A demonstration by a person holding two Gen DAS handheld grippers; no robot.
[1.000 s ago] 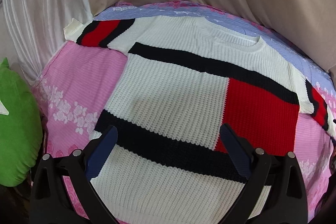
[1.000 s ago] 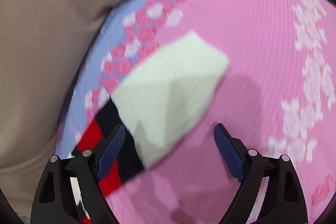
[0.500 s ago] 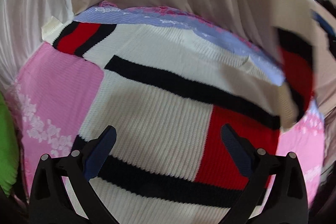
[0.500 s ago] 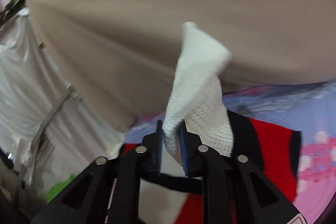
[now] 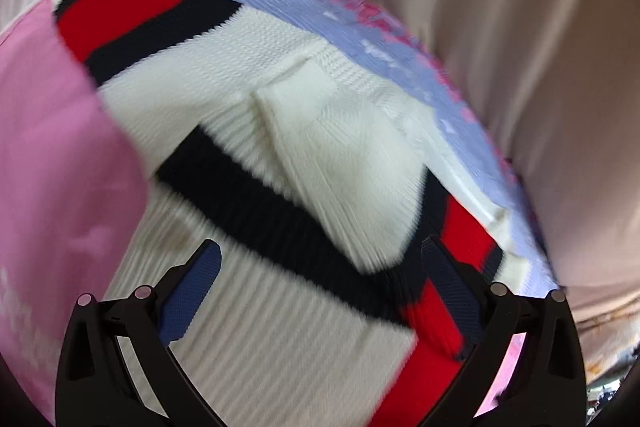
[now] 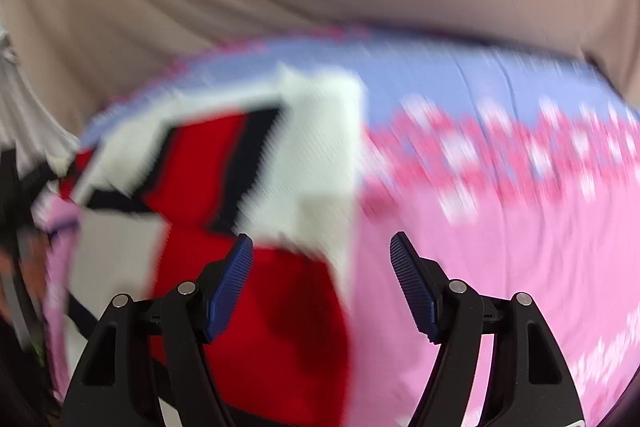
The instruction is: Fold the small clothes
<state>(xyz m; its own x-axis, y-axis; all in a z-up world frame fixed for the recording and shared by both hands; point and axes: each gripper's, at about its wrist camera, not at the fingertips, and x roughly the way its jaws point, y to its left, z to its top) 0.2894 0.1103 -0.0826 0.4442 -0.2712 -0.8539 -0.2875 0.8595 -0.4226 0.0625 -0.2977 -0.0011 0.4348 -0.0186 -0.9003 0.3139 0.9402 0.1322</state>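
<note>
A white knit sweater with black stripes and red blocks lies flat on the pink and blue bedsheet. Its right sleeve is folded inward and lies across the chest. The other sleeve stretches out at the upper left. My left gripper is open and empty above the sweater body. My right gripper is open and empty just above the folded sleeve and the sweater's right edge. Both views are blurred by motion.
A beige curtain hangs behind the bed, close to its far edge. White drapes hang at the left. Pink sheet with a floral band spreads to the right of the sweater.
My right gripper lifted the right sleeve, carried it over the chest, then opened and let it go. My left gripper moved forward and swung towards the upper left sleeve.
</note>
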